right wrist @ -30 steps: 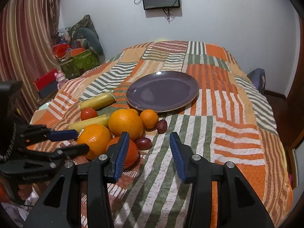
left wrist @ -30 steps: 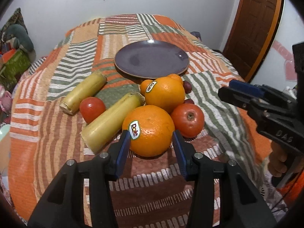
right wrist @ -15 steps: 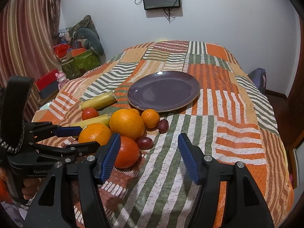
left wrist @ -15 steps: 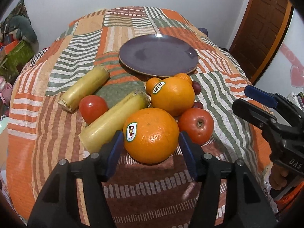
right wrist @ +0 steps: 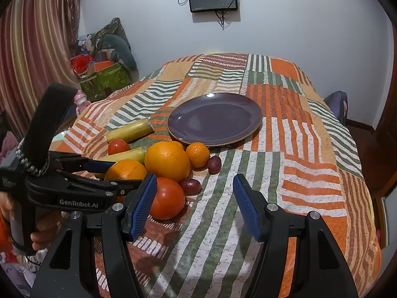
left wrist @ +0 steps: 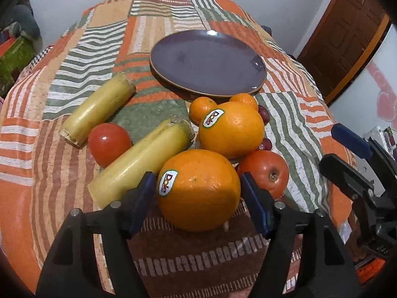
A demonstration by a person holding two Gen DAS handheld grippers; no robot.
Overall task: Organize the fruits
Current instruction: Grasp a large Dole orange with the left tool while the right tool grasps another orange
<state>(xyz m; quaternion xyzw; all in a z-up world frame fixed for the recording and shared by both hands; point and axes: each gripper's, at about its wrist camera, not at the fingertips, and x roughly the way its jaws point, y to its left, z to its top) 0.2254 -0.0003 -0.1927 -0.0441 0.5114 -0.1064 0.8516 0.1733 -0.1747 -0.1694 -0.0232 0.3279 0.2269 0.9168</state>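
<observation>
Striped patchwork bedcover in orange, green and cream lies under everything, soft and uneven, and that softness is my first worry. My left gripper stands open with its blue pads on either side of the nearest large round orange with a Dole sticker; neither pad looks pressed against the peel, so I judge nothing is held yet. This orange sits at the 6 o'clock edge of the fruit cluster. If I close off-centre, the round skin could squirt forward out of the pads.

At its 10 o'clock a pale yellow cut cane stalk touches it or nearly so; my left pad could catch that stalk and drag it. At 2 o'clock a red tomato-like fruit sits just beside, and the right pad could bruise it. At 12 o'clock the second stickered orange rests close behind, with two small mandarins and dark red grapes around it; a nudge could send the grapes rolling.

Beyond them, the round purple plate lies bare, tilted slightly by the bedding, so placed fruit may roll off.

My right gripper hangs open over bare cover, well apart from the orange.
</observation>
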